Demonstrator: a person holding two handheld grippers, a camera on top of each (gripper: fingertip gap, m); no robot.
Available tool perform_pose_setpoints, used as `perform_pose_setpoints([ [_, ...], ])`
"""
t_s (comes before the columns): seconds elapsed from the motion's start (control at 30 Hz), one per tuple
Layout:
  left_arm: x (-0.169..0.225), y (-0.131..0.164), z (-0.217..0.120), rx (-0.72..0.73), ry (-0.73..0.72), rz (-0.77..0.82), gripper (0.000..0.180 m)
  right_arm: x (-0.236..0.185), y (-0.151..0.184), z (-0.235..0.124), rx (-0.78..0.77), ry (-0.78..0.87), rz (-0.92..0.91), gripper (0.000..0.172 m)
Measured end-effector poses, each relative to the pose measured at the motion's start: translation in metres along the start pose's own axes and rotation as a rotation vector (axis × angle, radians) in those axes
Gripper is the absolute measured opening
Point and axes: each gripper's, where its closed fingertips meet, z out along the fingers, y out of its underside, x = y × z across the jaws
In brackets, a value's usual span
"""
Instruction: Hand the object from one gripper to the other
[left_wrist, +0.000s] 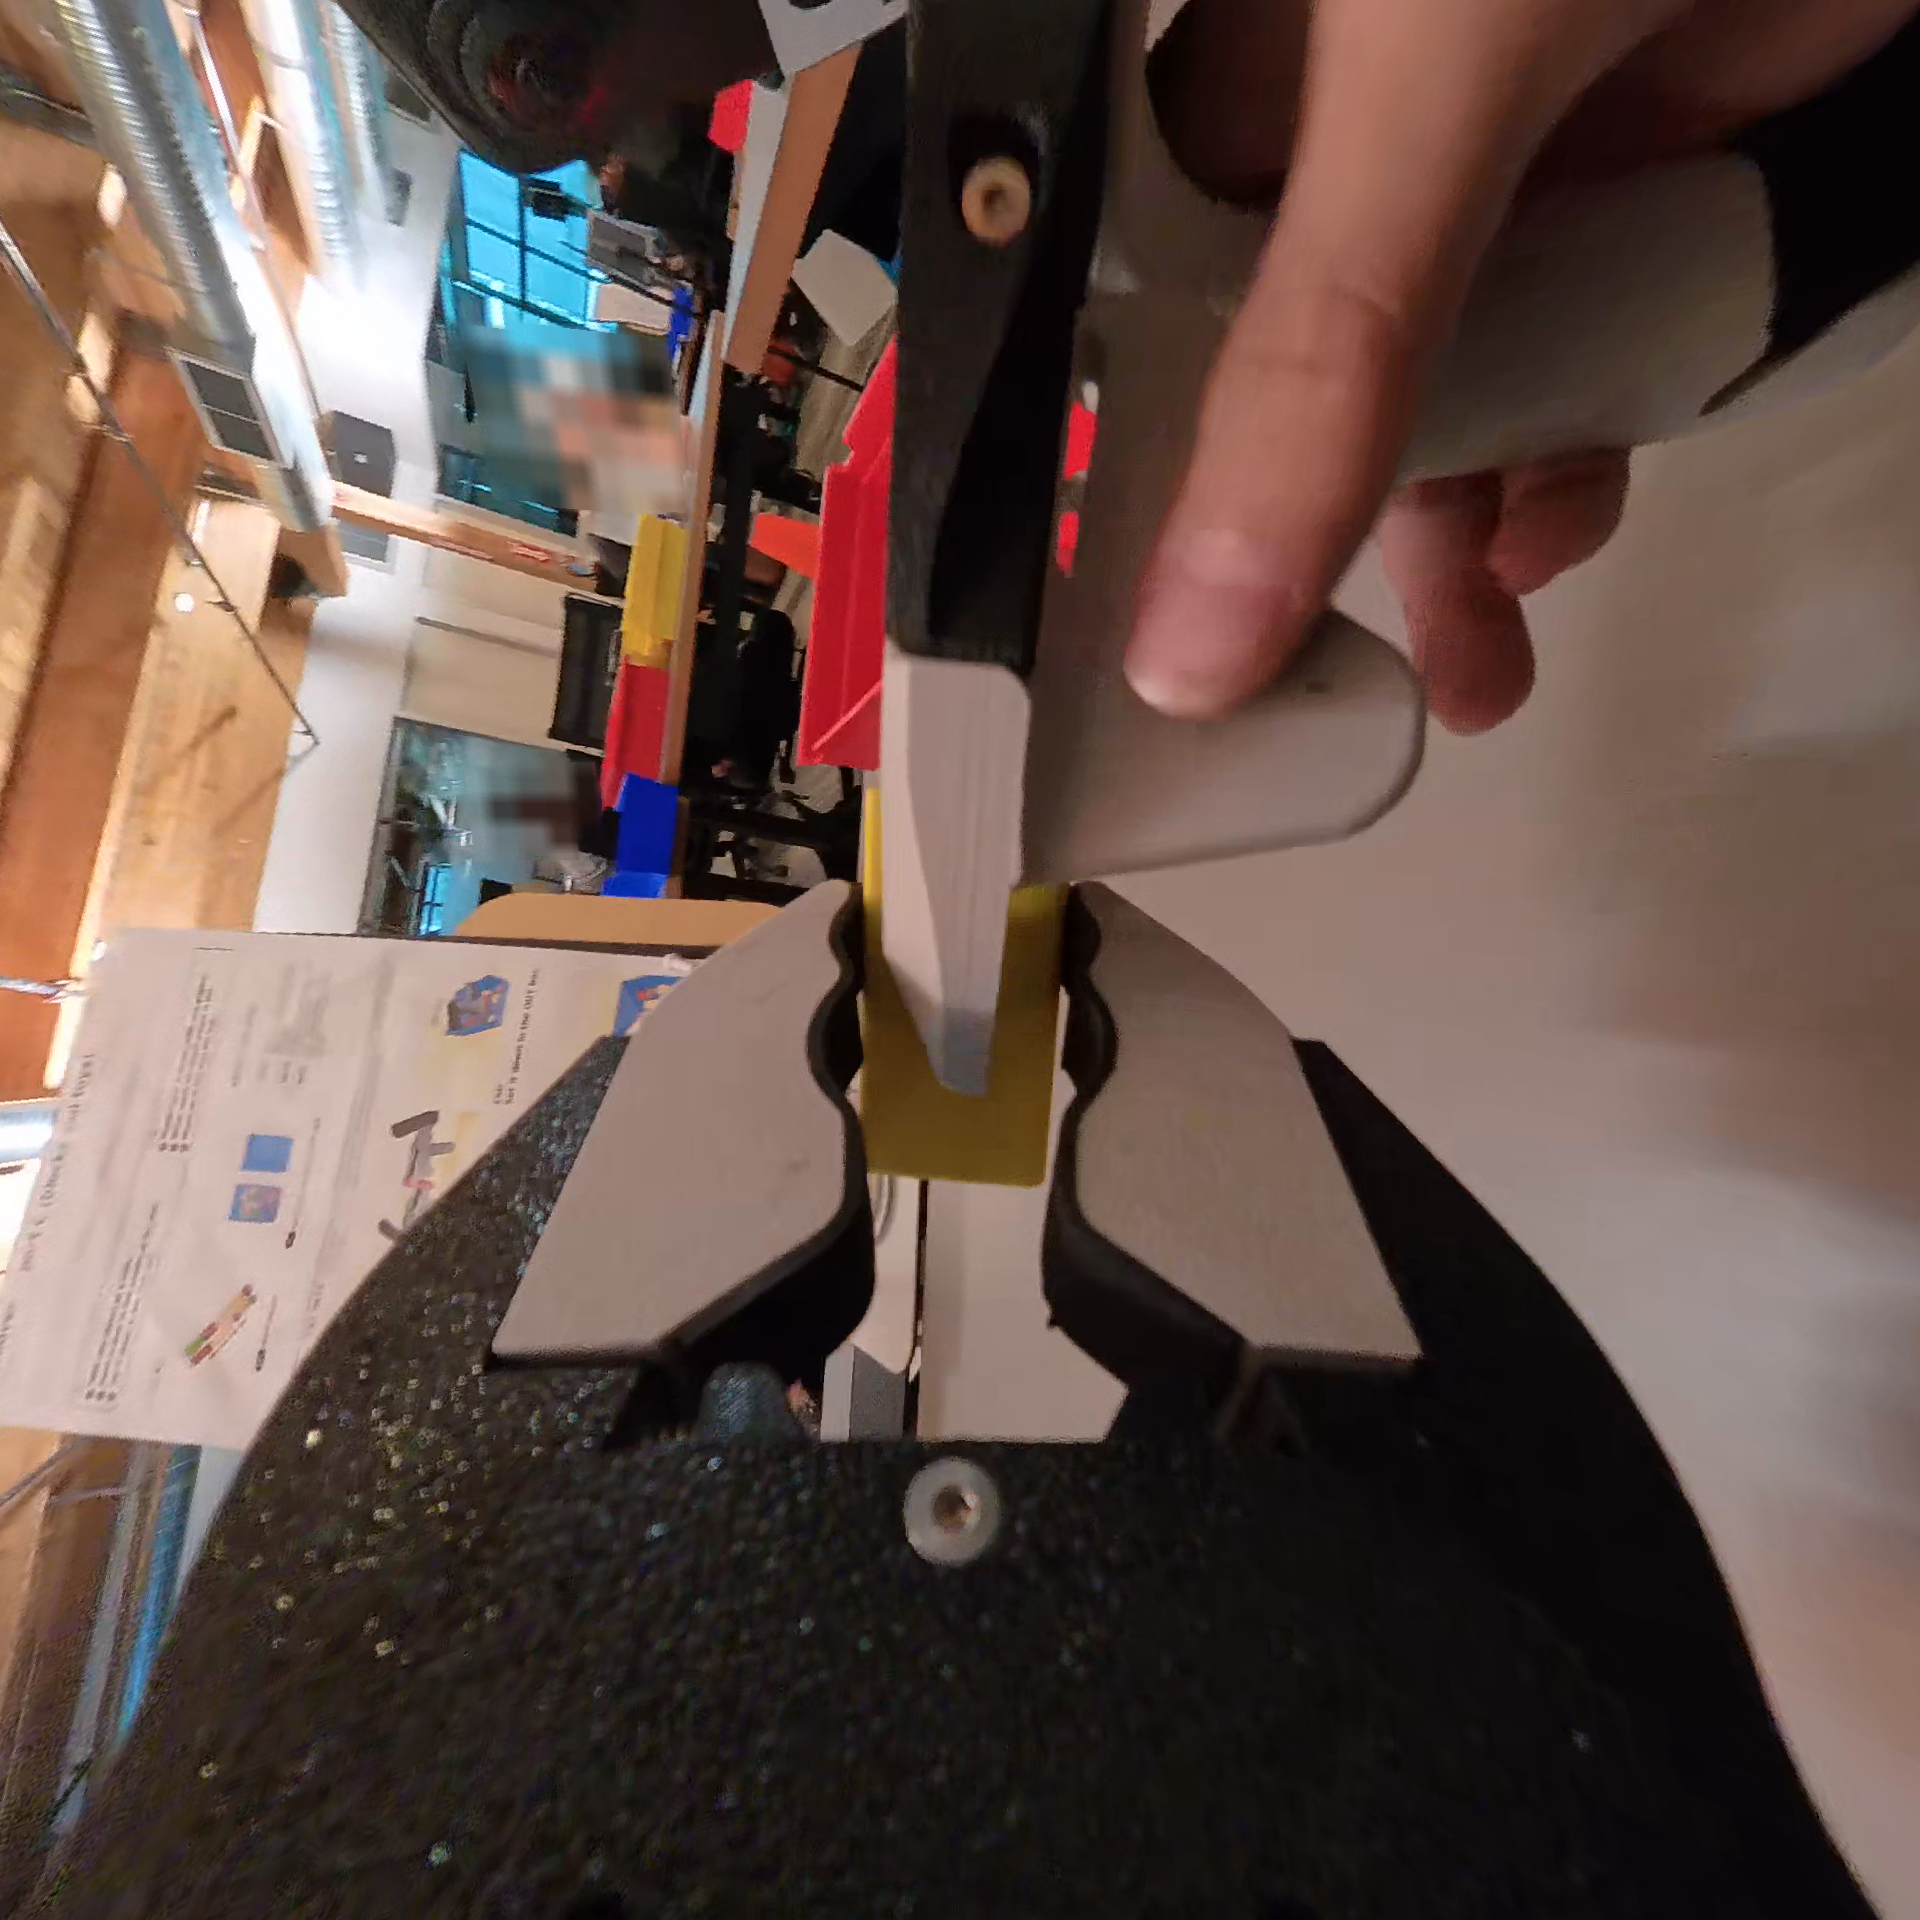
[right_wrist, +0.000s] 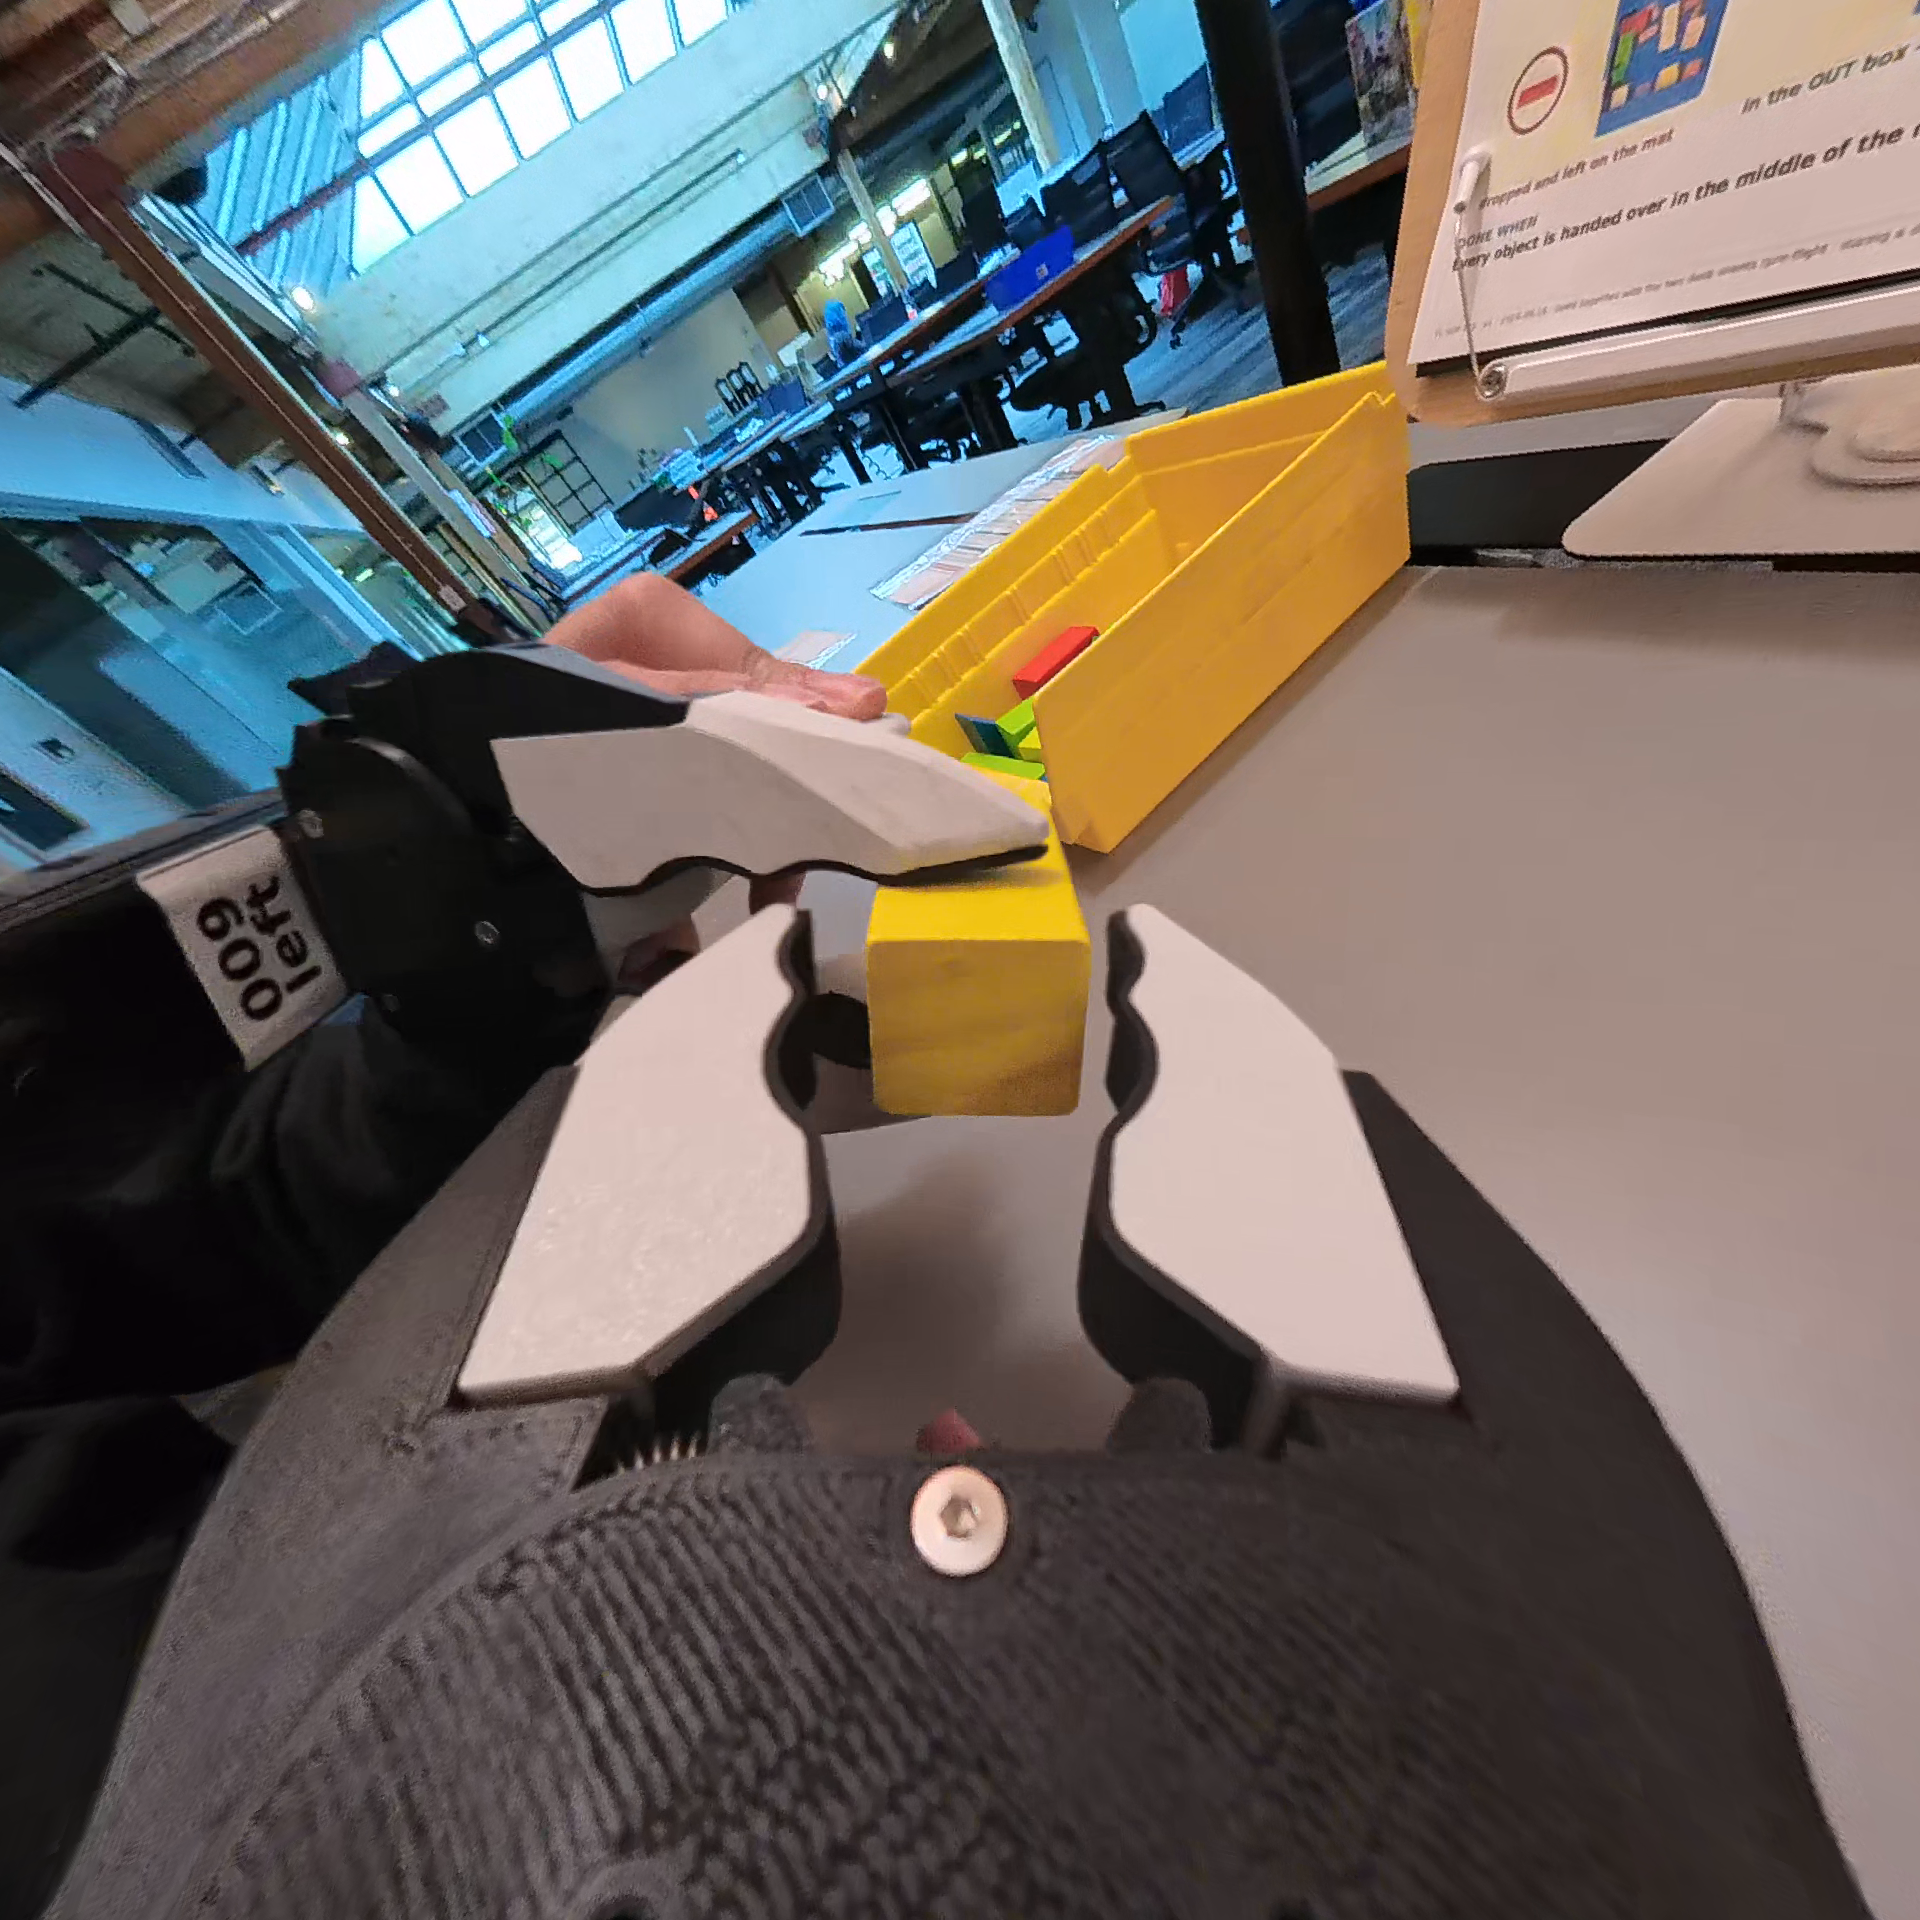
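Observation:
A yellow wooden block (right_wrist: 977, 1018) is held in the air over the grey table (right_wrist: 1558, 883). My left gripper (left_wrist: 961, 914) is shut on the yellow block (left_wrist: 956, 1138), with both pads pressed on its sides. In the right wrist view its upper finger (right_wrist: 790, 790) lies flat on the block's top. My right gripper (right_wrist: 956, 925) is open around the block's near end, with a gap between each pad and the block. One of its fingers (left_wrist: 956, 831) crosses in front of the block in the left wrist view.
A yellow bin (right_wrist: 1247, 665) on the table just behind the block holds a red block (right_wrist: 1055, 655) and green ones. An instruction sheet on a stand (right_wrist: 1662, 156) is at the back right. A person's hand (left_wrist: 1299, 364) grips the right gripper. Red bins (left_wrist: 852, 582) stand farther off.

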Motion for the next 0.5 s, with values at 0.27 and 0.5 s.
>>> perform_pose_setpoints([
  [0.27, -0.005, -0.002, 0.007, 0.009, -0.130, -0.095, 0.038, 0.014, -0.004, -0.004, 0.000, 0.079, -0.035, 0.039],
  [0.5, -0.015, 0.025, -0.010, -0.017, -0.236, -0.371, 0.043, 0.106, -0.048, -0.103, 0.132, 0.497, -0.061, 0.039],
])
